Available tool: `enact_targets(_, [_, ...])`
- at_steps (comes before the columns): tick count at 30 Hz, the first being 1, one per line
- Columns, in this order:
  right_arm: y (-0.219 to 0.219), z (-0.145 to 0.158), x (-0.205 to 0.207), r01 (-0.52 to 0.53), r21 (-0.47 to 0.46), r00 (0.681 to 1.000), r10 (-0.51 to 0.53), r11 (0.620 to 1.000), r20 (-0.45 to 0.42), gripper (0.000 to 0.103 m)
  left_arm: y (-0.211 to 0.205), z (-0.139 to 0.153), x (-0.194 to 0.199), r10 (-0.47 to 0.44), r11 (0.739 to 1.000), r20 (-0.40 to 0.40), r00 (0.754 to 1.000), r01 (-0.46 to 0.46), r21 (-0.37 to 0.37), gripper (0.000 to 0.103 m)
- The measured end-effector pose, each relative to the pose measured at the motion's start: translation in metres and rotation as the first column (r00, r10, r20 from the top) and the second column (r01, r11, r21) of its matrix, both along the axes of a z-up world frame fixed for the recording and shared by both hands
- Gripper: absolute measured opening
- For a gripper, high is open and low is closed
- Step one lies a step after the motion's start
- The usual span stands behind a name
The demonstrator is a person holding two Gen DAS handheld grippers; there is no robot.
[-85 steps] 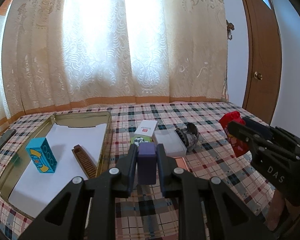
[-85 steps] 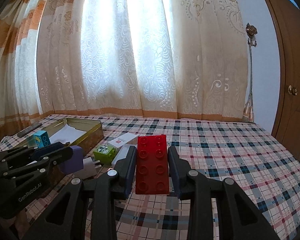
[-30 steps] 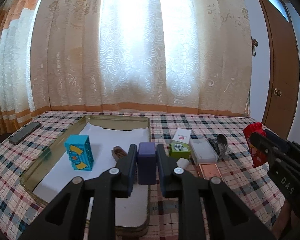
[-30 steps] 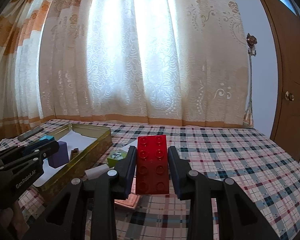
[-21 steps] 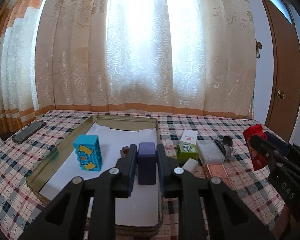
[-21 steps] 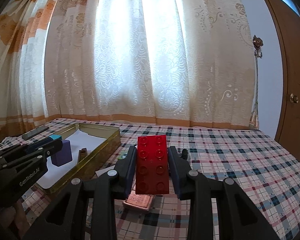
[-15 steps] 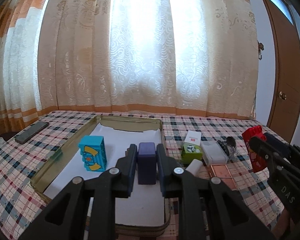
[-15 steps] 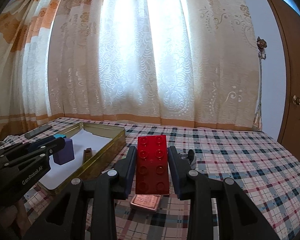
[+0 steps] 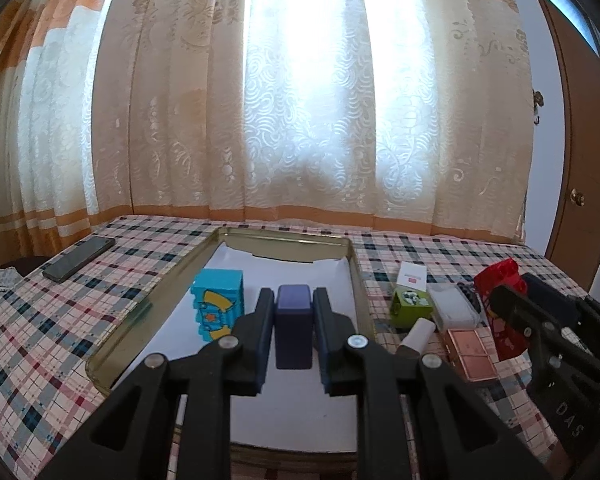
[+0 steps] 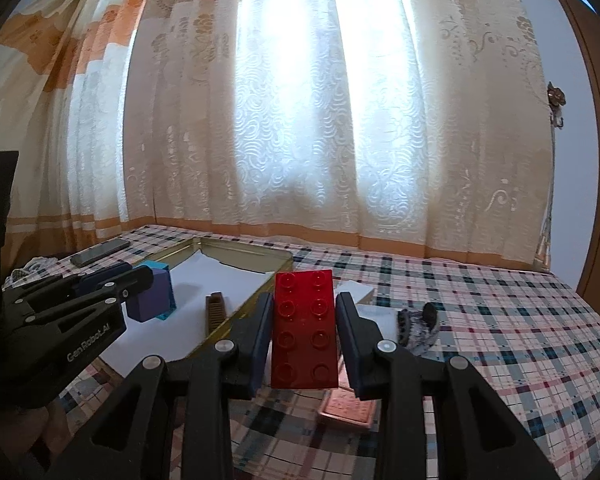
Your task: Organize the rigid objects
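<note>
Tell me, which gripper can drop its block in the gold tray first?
Probably the left gripper: its purple block hangs over the tray's white liner. The right gripper holds its red block beside the tray.

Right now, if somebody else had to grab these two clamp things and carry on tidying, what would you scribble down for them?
Left gripper: shut on the purple block, held over the white-lined gold tray.
Right gripper: shut on the red studded brick, over the checked cloth beside the tray.
Done: the blue patterned block and a small brown comb-like piece are already in the tray.
Left: set both held blocks in the tray, then collect what lies on the cloth to its right: green box, white box, clear case, copper-coloured case, small white piece.
</note>
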State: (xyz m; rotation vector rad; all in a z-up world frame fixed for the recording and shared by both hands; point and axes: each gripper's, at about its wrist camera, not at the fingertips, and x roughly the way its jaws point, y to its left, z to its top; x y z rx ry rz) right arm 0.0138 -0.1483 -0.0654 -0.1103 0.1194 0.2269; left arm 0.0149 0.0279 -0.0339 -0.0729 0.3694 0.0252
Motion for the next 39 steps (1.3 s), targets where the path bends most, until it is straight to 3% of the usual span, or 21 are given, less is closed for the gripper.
enact_targets(25, [0.042,-0.001,0.005,-0.07,-0.066,0.997,0.069,0.995,-0.023,0.035,0.04,-0.003,0.0,0.041,0.998,-0.019,0.999,-0.042,-0.051,0.018])
enact_targets(39, [0.06,-0.001,0.01,-0.108,-0.093,0.994,0.105,0.99,-0.029,0.035,0.057,-0.004,0.005,0.055,0.998,-0.034,0.998,-0.057,-0.042,0.018])
